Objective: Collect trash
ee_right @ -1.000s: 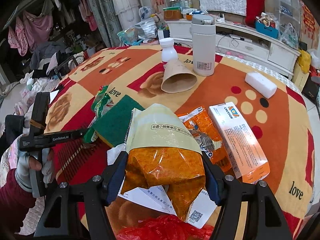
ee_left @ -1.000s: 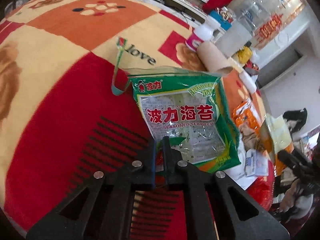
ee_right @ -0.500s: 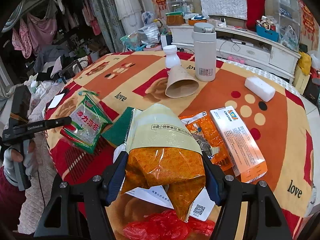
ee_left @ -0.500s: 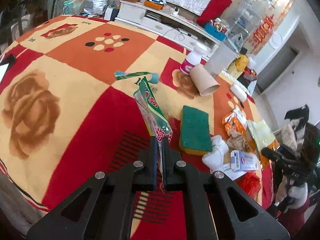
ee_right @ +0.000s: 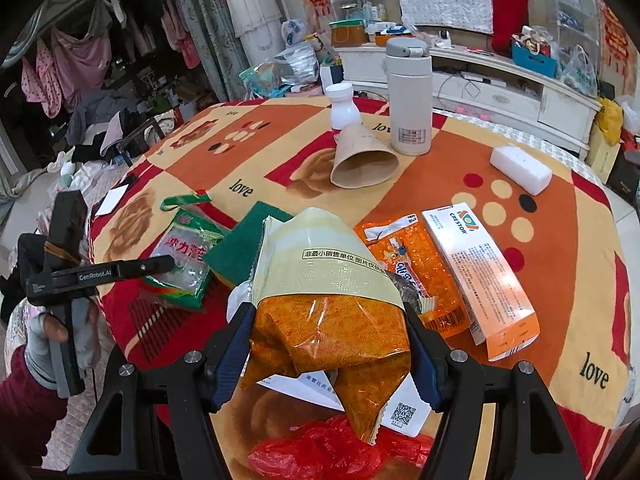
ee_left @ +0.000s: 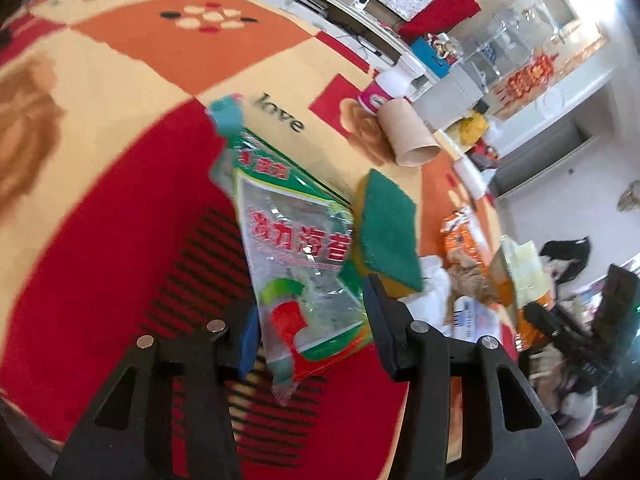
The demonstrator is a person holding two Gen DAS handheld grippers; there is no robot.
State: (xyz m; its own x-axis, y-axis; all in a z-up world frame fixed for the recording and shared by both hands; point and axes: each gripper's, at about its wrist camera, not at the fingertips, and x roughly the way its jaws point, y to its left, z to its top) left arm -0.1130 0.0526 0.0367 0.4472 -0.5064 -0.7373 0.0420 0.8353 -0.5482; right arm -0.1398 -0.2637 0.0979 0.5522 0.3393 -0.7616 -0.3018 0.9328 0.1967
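Seaweed packet (ee_left: 296, 248): green-edged clear wrapper with red Chinese lettering, a torn green strip at its far end; it lies on the tablecloth (ee_left: 120, 208) between the fingers of the left gripper (ee_left: 310, 320).
Left gripper: jaws have just been opening and now stand apart; the packet lies between them and the right finger is clear of it, but whether the left pad touches its edge cannot be told.
Orange bag (ee_right: 328, 320): crinkled clear-orange snack wrapper with a pale yellow band of printed text, held above the table.
Right gripper (ee_right: 330, 344): both pads pressed against the sides of the orange bag, clamping it.
Green sponge (ee_left: 386, 232): scouring pad on a yellow base, just beside the seaweed packet.
Red plastic bag (ee_right: 332, 448): crumpled at the table's near edge, below the orange bag.
Orange wrapper (ee_right: 404, 264): flat on the cloth, partly hidden behind the held bag.
Medicine box (ee_right: 480, 276): white and orange, beside the orange wrapper.
Paper cup (ee_right: 362, 160): on its side, mouth toward the camera.
Farther back: a small white bottle (ee_right: 343, 110), a flask (ee_right: 410, 96).
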